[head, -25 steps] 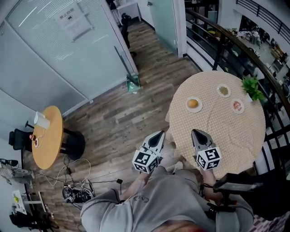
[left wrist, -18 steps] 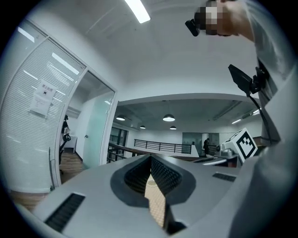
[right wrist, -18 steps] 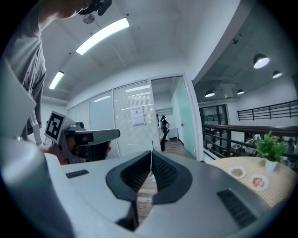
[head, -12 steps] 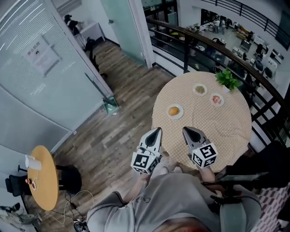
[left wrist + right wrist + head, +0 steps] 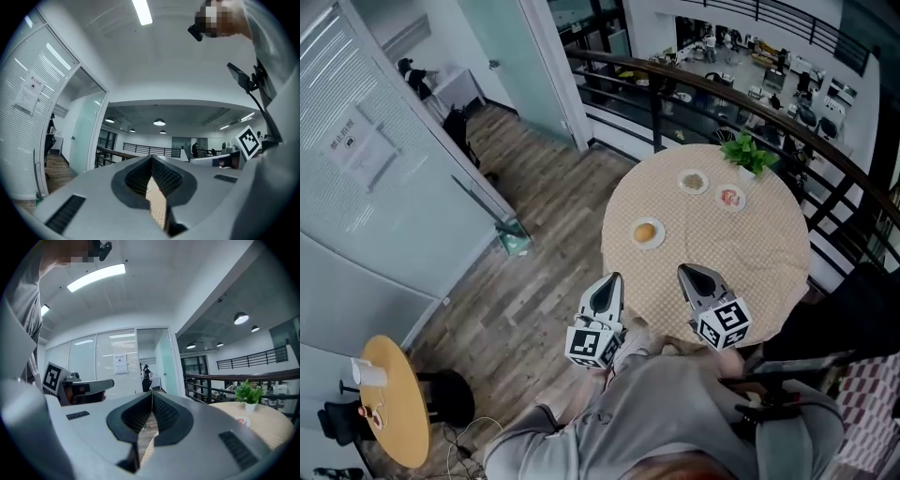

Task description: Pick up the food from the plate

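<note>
Beige checked cloth is covering the round table (image 5: 759,267), and 3 small plates are sitting on it. Orange food (image 5: 644,232) is lying on the near plate (image 5: 659,239), toward the table's left side. Farther off, a 2nd plate (image 5: 692,181) is carrying something greenish-brown. A 3rd plate (image 5: 730,198), to its right, is carrying something red. A potted plant (image 5: 748,155) is standing just beyond them at the far edge, in front of a dark railing (image 5: 675,80).

Left gripper (image 5: 613,279) is hovering at the table's near-left rim, where the cloth is meeting the wood floor (image 5: 544,281). Its jaws are pressing together at the tips, with nothing between them. Right gripper (image 5: 687,272) is hovering over the near part of the cloth, with its jaws likewise meeting tip to tip and gripping nothing. Both are pointing toward the far side of the table.

The orange food is lying ahead of the 2 grippers, roughly between their lines of aim. It is sitting apart from both tips and touching neither. The other 2 plates are lying well beyond it, farther right.

A small yellow table (image 5: 394,403) is standing at the near left, well apart, beside a glass partition (image 5: 384,187).
</note>
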Demonstrator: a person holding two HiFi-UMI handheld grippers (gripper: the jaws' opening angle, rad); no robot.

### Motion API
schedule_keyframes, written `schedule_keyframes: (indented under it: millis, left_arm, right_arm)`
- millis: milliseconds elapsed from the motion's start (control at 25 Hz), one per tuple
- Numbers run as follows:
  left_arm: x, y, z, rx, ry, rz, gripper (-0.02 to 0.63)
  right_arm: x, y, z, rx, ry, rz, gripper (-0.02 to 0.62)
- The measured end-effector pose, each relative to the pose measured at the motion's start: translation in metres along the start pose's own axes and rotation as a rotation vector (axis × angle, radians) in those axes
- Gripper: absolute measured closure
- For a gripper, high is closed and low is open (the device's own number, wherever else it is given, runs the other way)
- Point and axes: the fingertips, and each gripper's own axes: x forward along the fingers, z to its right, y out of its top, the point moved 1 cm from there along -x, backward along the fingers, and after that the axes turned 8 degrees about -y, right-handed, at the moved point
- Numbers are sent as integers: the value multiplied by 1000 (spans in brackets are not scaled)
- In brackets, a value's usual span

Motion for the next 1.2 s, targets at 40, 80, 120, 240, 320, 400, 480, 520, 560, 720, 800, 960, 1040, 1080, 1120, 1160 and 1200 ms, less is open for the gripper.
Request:
schedule_keyframes:
  millis: [40,80,120,240,320,400,480,520,560,720,800,960,1040,1080,1120,1160,1200]
  left_arm:
    - [1,2,0,13,2,-4,597]
    - [1,3,0,23,8,-8,597]
    - [0,4,-1,25,16,-11,597]
    - [-5,2,-5,13,44,-26,597]
    - [-7,1,-7,8,60,-37,597]
    - [-7,0,-8,18,65,-31,597]
    - [-4,2,-8,36,63,-18,517]
    - [-2,3,-7,38,50,-16,196]
    - [0,4,-4,41,27,-17,112]
    - [6,8,5,126,-9,-44,107]
    - [8,6,5,144,-18,-63,107]
    - [8,3,1,144,-23,-83,109]
    - [9,-2,-2,146,-24,-96,109]
    - [10,-4,-3,149,-26,-103,109]
    - [10,-7,-3,153,-28,-110,109]
    - [11,-9,-4,157,-29,-117,110]
    - [11,-10,-5,158,-27,-123,110]
  right_arm:
    - [1,0,2,-1,0,0,580]
    - [1,0,2,-3,3,0,580]
    - [2,-1,3,-5,5,-1,580]
    - [1,-4,3,0,1,-8,580]
    - [1,-7,4,6,-1,-14,580]
    - [1,-9,4,7,0,-19,580]
    - [2,-11,3,6,3,-25,580]
    - [2,-11,3,7,4,-29,580]
    - [2,-12,2,7,4,-32,580]
    - [1,-17,6,12,-6,-46,580]
    - [2,-18,6,11,-7,-53,580]
    - [3,-19,3,3,1,-64,580]
    - [4,-22,5,1,2,-71,580]
    - [4,-23,6,0,0,-74,580]
    - [4,-24,7,-2,-1,-76,580]
    - [4,-24,8,-4,-1,-78,580]
    - [4,-24,8,-6,-1,-80,580]
